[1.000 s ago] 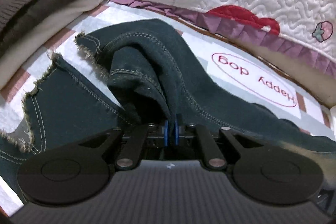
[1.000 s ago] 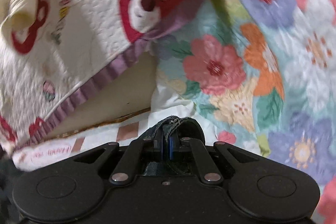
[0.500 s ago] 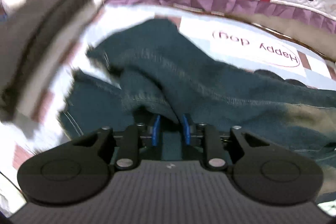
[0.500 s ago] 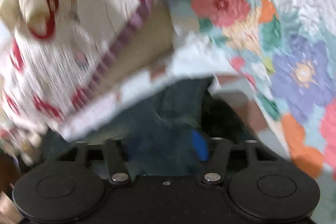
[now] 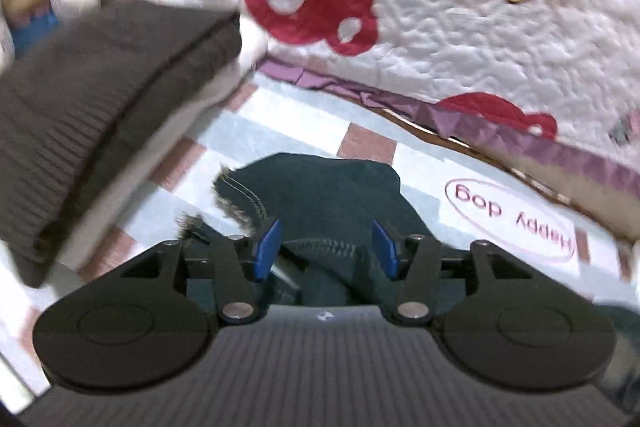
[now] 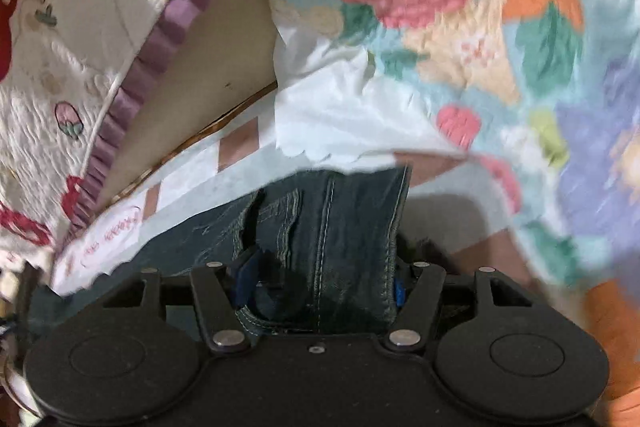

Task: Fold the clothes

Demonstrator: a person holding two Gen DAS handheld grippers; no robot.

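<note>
Dark blue jeans (image 5: 320,199) with a frayed hem lie on a pale checked sheet (image 5: 288,115) printed "Happy dog". My left gripper (image 5: 326,247) stands open just above the folded leg, its blue pads (image 5: 267,247) spread to either side of the cloth. In the right wrist view the waistband end of the jeans (image 6: 332,227) lies flat on the sheet. My right gripper (image 6: 320,283) is open over it, the denim lying loose between the spread fingers.
A stack of folded clothes, brown knit (image 5: 100,107) over white, sits at the left. A white quilt with red bears (image 5: 440,7) rises behind the sheet. A floral quilt (image 6: 480,27) covers the right side.
Both grippers went from shut on the jeans to open and let the denim drop onto the sheet. The jeans now lie lower and flatter, and the left gripper has pulled back.
</note>
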